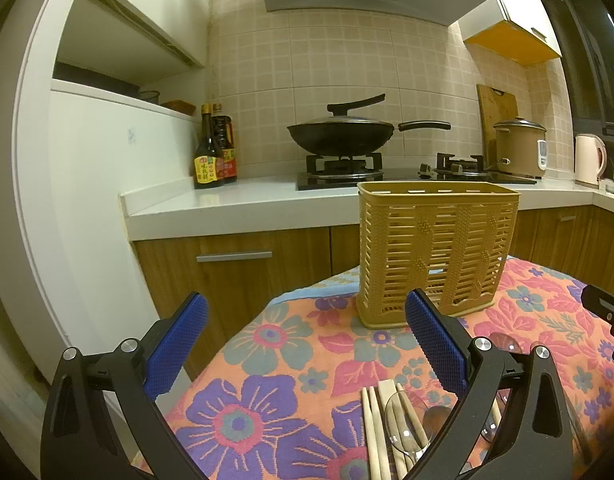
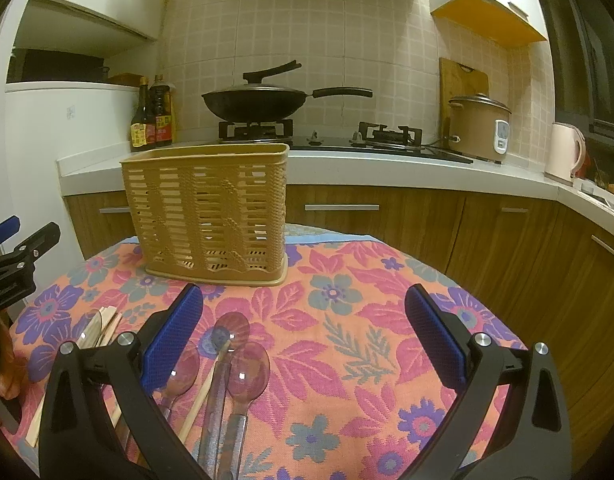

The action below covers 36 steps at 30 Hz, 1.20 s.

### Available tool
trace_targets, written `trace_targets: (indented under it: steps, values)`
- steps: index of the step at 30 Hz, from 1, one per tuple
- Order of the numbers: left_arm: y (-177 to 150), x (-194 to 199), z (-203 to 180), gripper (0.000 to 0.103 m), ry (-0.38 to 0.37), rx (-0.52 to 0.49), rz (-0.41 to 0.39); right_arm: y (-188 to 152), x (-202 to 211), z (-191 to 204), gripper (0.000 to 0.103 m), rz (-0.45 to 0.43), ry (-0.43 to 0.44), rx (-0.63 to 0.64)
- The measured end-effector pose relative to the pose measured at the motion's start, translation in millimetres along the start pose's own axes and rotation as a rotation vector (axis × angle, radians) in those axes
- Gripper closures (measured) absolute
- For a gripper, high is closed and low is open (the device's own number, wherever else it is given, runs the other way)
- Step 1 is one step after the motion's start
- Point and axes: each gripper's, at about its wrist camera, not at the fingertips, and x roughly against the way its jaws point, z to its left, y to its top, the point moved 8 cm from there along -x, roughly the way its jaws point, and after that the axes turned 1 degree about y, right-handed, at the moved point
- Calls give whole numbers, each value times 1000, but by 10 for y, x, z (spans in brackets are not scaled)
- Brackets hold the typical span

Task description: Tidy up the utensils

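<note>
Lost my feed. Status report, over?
Both tools open, empty. Spoons and chopsticks on cloth, holder upright, looks empty. Nothing blocking.

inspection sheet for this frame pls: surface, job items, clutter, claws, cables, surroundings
Surface: table under an orange floral cloth, flat, mostly bare on the right.
Job's things: tan slotted plastic utensil basket upright at the far side, looks empty; clear plastic spoons and pale wooden chopsticks lying loose on the near left.
Clutter: nothing seen on the cloth.
Claws: left claw open, over the chopsticks, holding nothing; right claw open, just right of the spoons, holding nothing.
Cables: nothing seen.
Surroundings: white counter with a black lidded wok on the gas hob, two dark sauce bottles, a beige rice cooker.
</note>
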Motion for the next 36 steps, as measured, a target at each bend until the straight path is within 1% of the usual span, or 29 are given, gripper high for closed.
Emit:
trace_targets:
  steps: [3, 6, 8, 9, 11, 12, 13, 14, 15, 16, 18, 19, 20, 21, 22, 23, 24, 26, 27, 30, 35, 36]
  values:
    - [0, 1, 0, 7, 0, 0, -1, -10, -16, -19, 7, 7, -13, -8]
    - [-1, -9, 4, 7, -4, 6, 4, -20, -9, -46, 7, 6, -63, -6]
    - [-1, -19, 5, 7, -41, 27, 22, -13, -3, -22, 7, 5, -48, 7]
    - [-20, -51, 26, 8, -77, 54, 59, -20, -20, -7, 7, 19, -46, 17]
    - [-85, -77, 87, 12, -140, 111, 135, -45, -71, 10, 7, 64, -39, 28]
    - [-138, -91, 139, 16, -184, 149, 196, -56, -89, 6, 7, 86, -33, 23]
    - [-174, -95, 179, 20, -207, 167, 232, -83, -107, -2, 7, 118, -25, 11]
    - [-227, -103, 218, 21, -228, 181, 280, -121, -120, -3, 9, 155, -13, -1]
    - [-283, -111, 246, 27, -247, 188, 329, -162, -126, 7, 15, 191, 6, -7]
    - [-351, -93, 252, 31, -278, 192, 375, -211, -125, 26, 18, 228, 29, -11]
    - [-499, -65, 201, 33, -308, 160, 461, -307, -116, 65, 26, 297, 52, -5]
    - [-561, -69, 177, 40, -310, 137, 491, -357, -109, 97, 33, 332, 68, 0]
    - [-655, -69, 129, 43, -318, 109, 527, -409, -107, 124, 39, 365, 86, 4]
    - [-721, -64, 85, 49, -328, 89, 560, -468, -104, 147, 46, 405, 99, 6]
    - [-798, -76, 24, 54, -345, 69, 598, -516, -103, 168, 49, 436, 108, 7]
    - [-854, -85, -31, 55, -357, 53, 623, -565, -104, 188, 54, 471, 121, 7]
    - [-894, -84, -66, 58, -362, 38, 635, -610, -103, 205, 59, 501, 131, 7]
    - [-967, -76, -148, 59, -368, 0, 661, -670, -98, 242, 64, 533, 148, 4]
    - [-992, -69, -179, 60, -369, -15, 674, -688, -88, 247, 66, 547, 154, 3]
    - [-1043, -63, -239, 60, -332, -105, 694, -721, -67, 281, 66, 568, 165, 7]
    - [-1030, -39, -269, 61, -298, -153, 718, -721, -36, 347, 66, 575, 164, 31]
    - [-1028, -32, -269, 64, -294, -156, 722, -718, -32, 340, 66, 579, 158, 32]
